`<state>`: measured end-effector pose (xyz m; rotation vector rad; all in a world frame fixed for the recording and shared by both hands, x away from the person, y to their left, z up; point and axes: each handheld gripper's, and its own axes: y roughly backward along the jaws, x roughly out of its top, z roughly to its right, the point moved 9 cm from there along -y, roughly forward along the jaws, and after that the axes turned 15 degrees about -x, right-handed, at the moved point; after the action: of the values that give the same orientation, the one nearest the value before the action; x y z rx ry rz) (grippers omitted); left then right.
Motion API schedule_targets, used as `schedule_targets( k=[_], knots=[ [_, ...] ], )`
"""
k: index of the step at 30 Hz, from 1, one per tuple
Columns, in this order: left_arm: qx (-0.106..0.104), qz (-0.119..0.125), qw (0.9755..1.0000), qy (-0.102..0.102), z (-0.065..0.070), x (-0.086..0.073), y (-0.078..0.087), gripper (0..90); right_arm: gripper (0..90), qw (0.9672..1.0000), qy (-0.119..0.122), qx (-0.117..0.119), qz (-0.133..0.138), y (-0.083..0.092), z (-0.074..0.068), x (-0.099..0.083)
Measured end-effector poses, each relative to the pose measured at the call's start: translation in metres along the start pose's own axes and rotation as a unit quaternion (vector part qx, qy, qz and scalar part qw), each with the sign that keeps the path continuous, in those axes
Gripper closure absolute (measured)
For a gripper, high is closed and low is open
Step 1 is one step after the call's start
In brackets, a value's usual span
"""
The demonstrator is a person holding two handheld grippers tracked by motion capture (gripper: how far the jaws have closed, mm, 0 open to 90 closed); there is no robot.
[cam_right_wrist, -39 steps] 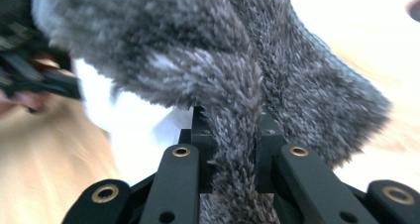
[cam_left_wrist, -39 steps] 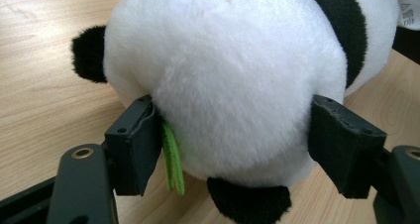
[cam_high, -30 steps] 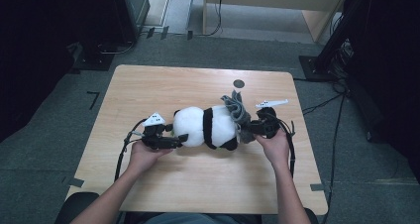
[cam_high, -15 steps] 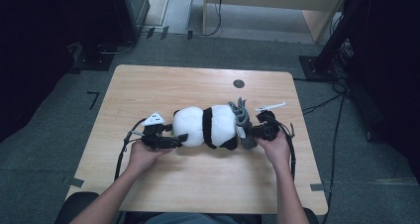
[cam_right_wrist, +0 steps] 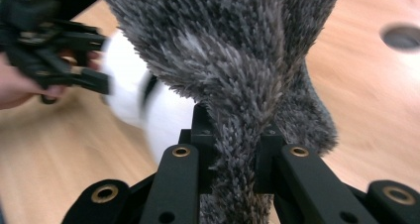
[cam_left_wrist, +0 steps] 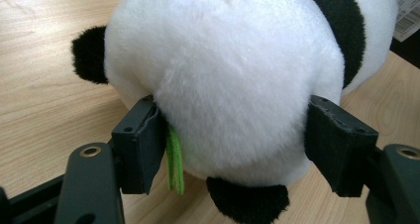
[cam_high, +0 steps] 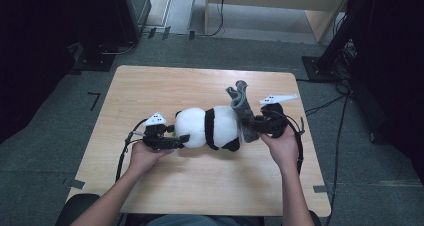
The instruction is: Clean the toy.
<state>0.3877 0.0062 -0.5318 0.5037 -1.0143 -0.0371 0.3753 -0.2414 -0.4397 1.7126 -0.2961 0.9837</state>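
Note:
A black-and-white panda plush [cam_high: 207, 127] lies on its side in the middle of the wooden table [cam_high: 200, 186]. My left gripper [cam_high: 182, 138] is at its left end. In the left gripper view both pads press into the panda's white fur [cam_left_wrist: 228, 70], with my left gripper [cam_left_wrist: 237, 137] shut on it and a green strip [cam_left_wrist: 174, 159] beside one pad. At the panda's right end my right gripper [cam_high: 250, 126] is shut on a grey furry cloth [cam_high: 240, 98] that stands up from it. In the right gripper view the cloth [cam_right_wrist: 233, 50] is pinched tight in my right gripper [cam_right_wrist: 236, 149].
A round hole [cam_right_wrist: 401, 35] is set in the tabletop behind the cloth. A white barcode label [cam_left_wrist: 406, 11] hangs at the panda's far side. Cables trail off both grippers toward the table edges. Dark furniture and floor cables [cam_high: 325, 106] lie beyond the table.
My right hand has risen a little and the grey cloth now stands taller above the panda. The left hand and the panda have stayed in place.

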Motion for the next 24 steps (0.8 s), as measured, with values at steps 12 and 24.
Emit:
schedule_targets(
  k=[12, 24],
  knots=[
    [0.0, -0.003, 1.0, -0.001, 0.0, 0.0, 0.0, 30.3, 76.8, 0.9904, 0.126, 0.047, -0.034, -0.027, -0.085, 0.007],
    [-0.001, -0.002, 1.0, 0.003, 0.0, -0.001, 0.001, 30.3, 59.0, 0.9767, 0.2, 0.055, -0.054, -0.065, -0.122, -0.007]
  ],
)
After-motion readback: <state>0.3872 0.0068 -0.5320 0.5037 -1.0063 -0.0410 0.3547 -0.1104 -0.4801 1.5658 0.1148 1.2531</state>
